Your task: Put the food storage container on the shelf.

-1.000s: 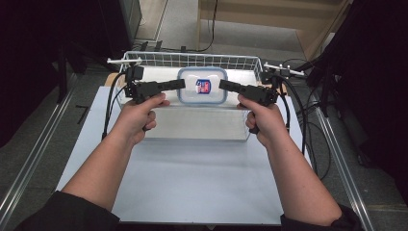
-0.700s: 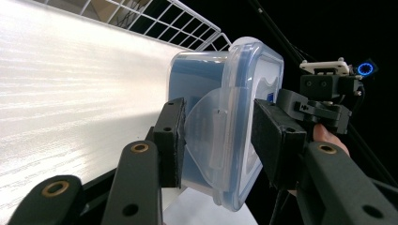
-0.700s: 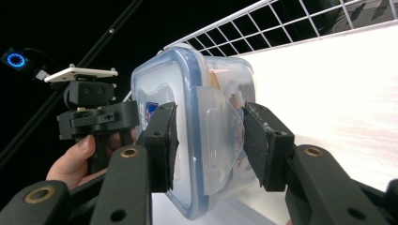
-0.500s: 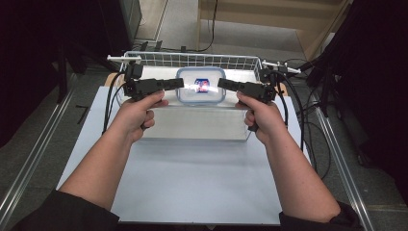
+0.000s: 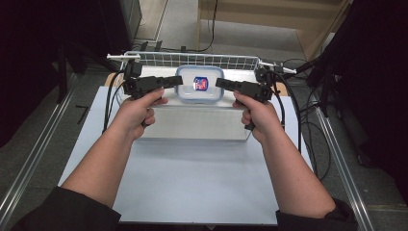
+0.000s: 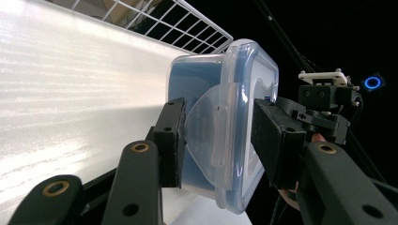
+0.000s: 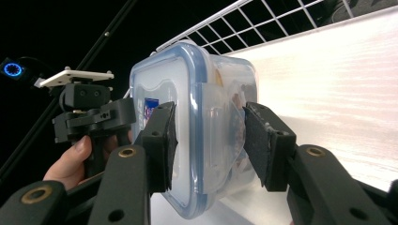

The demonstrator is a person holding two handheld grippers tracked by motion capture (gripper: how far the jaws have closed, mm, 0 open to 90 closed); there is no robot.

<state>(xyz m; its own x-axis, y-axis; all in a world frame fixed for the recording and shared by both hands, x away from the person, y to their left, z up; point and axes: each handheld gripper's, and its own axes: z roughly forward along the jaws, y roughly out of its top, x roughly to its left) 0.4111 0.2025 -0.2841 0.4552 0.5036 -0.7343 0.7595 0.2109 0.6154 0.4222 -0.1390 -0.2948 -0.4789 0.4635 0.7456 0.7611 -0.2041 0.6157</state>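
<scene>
container (image 5: 198,84) farther into basket (image 5: 192,59), grip unchanged

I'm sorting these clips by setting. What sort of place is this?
Probably a lab or recording workspace, not a kitchen: a white work table bears a wire basket, cables trail over the grey floor, and stands rise at the right. Both grippers flank a lidded plastic container.

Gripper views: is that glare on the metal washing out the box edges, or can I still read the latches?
Left gripper view: the metal surface is blown out white, yet the container and its latch flap stay readable. Right gripper view: the same glare at right, lid rim sharp. High view: evenly lit, soft, dark surroundings.
</scene>
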